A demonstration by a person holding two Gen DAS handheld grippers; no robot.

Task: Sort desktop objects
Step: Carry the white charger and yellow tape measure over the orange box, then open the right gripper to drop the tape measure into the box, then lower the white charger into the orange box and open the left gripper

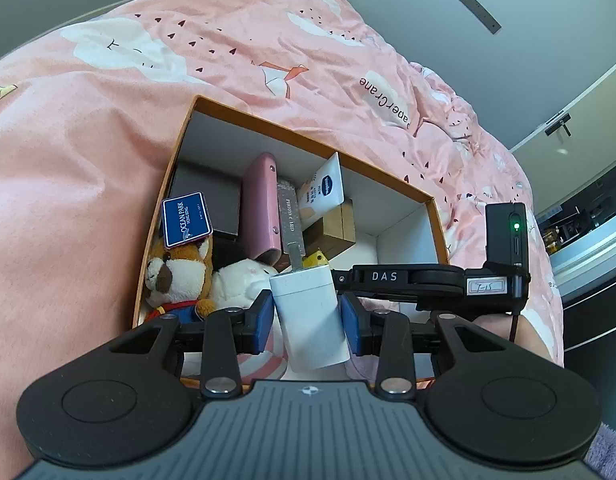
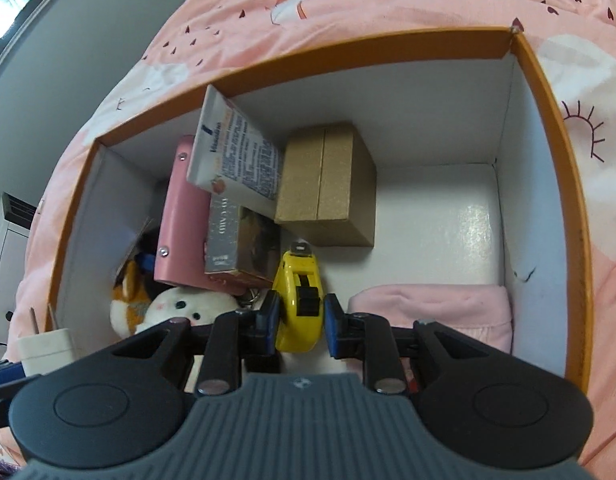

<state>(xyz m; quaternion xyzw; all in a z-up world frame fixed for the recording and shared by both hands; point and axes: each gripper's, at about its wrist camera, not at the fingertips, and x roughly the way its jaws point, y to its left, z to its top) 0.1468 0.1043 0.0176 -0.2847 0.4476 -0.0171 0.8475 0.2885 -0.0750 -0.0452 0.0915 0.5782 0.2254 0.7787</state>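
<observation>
Left wrist view: my left gripper (image 1: pixel 308 316) pinches a white charger (image 1: pixel 310 314) between its blue pads, low in the centre of the frame, prongs pointing away from me. It hangs over the near edge of the orange box (image 1: pixel 308 134), which fills the middle of the picture on a pink quilt (image 1: pixel 87 140). My right gripper (image 1: pixel 392 280) crosses from the right, just behind the charger.

Right wrist view: my right gripper (image 2: pixel 300 318) is pressed on a yellow tape measure (image 2: pixel 300 304), low centre, inside the box (image 2: pixel 548 120). Above it sit a brown carton (image 2: pixel 328 188), a tube (image 2: pixel 235 152) and a pink case (image 2: pixel 179 216); a folded pink cloth (image 2: pixel 432 304) lies lower right. White floor shows bare at right centre.

I judge this the placing step: both things are over the box, neither released. Next I should lower the tape measure onto bare floor, spread the pads, and then do likewise with the charger without knocking the plush toys (image 2: pixel 175 308).
</observation>
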